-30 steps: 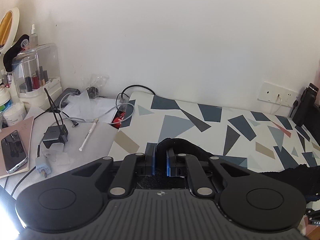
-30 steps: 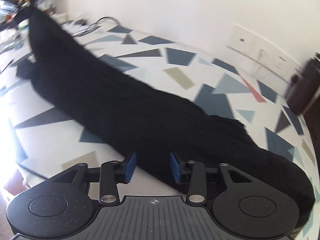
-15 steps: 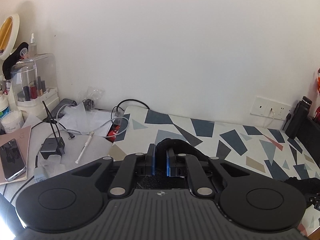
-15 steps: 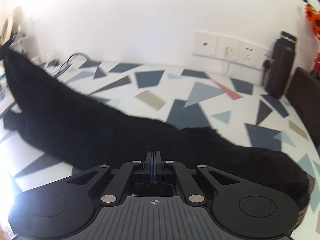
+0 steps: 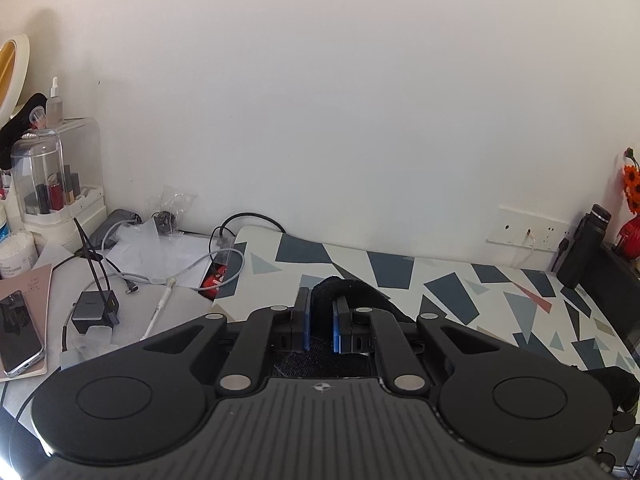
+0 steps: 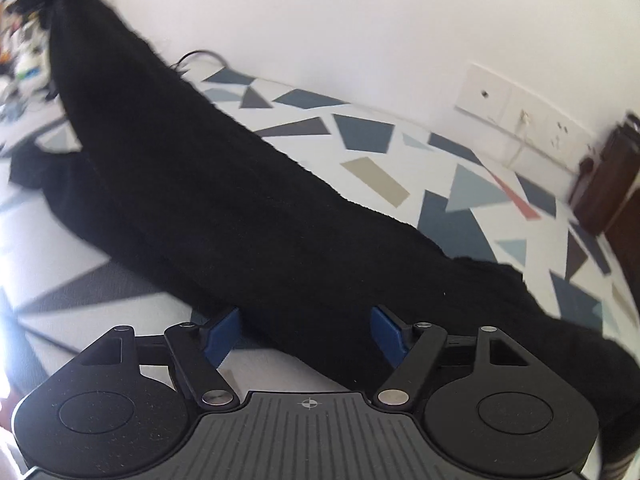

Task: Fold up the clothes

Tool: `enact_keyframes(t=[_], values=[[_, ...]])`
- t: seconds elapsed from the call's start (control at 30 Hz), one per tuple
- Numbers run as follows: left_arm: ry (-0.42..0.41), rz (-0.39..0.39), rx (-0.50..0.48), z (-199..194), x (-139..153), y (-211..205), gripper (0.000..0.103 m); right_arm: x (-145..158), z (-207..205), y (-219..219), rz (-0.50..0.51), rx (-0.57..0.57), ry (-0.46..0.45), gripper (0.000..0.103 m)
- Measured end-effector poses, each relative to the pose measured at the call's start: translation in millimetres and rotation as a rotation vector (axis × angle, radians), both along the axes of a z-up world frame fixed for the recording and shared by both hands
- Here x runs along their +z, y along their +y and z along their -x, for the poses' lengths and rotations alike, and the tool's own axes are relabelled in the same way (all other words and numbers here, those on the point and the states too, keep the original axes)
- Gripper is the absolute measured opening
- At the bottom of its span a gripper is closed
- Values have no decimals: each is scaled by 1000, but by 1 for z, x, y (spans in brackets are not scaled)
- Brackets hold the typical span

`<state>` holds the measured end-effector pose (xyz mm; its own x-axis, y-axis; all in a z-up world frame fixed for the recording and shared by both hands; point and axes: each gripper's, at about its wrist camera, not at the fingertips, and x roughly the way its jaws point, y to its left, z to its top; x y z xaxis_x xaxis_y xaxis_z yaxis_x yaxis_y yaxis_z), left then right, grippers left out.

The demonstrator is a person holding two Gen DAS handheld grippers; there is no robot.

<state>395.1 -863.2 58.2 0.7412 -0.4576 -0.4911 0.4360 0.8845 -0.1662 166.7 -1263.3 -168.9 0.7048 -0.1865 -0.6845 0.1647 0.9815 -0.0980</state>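
Right claw (image 6: 306,330): half a second ago its blue pads were pressed flat together with nothing between them; now the jaws are opening and stand wide apart, and the near edge of the black garment (image 6: 248,216) lies in the gap, not pinched. The view has also swung back to the slant it had a second ago, with heavy motion blur, so the hand is mid-move.

Left claw (image 5: 320,322): unchanged over the second, clamped on a bunched end of the garment, which humps up between the pads. The wall fills more of this view than before, and in the right wrist view the cloth climbs to the upper left corner, so that end is held clear of the tabletop (image 6: 472,216).

Garment position: one long dark band running diagonally across the patterned tabletop, from the raised end at the far left toward the near right corner, where the rest lies slack on the surface.

Reading: the empty closure looks like a missed grab. The right claw appears to be resetting for a second try at the near edge. Fold not yet begun; the cloth is only stretched out.
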Motion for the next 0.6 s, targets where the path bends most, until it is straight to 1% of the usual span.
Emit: enact_keyframes(t=[0.07,0.13,0.2,0.23,0.27,0.3,0.33,0.37,0.43,0.47,0.6], values=[[-10,14,-1,2,6,1,10,2,2,-8,-22,-58,-26,66],[-17,25,-3,2,10,1,10,3,5,-19,-22,-117,-35,58],[-26,32,-4,3,14,0,10,2,9,-29,-30,-167,-35,43],[-30,36,-5,4,16,0,10,1,12,-36,-28,-197,-29,40],[-33,38,-2,4,17,0,10,-1,15,-42,-21,-231,-19,33],[-36,41,0,4,18,0,10,-3,18,-49,-13,-262,-11,28],[-33,47,1,4,19,2,10,-6,22,-54,-7,-291,-4,26],[-28,52,6,3,19,3,10,-8,27,-60,-8,-313,-1,22],[-13,60,12,0,17,7,10,-13,36,-72,-11,-347,1,14],[-6,59,17,-1,15,9,10,-13,40,-75,-11,-358,-5,7],[23,60,30,-6,5,15,10,-2,55,-88,-7,-431,-79,3]])
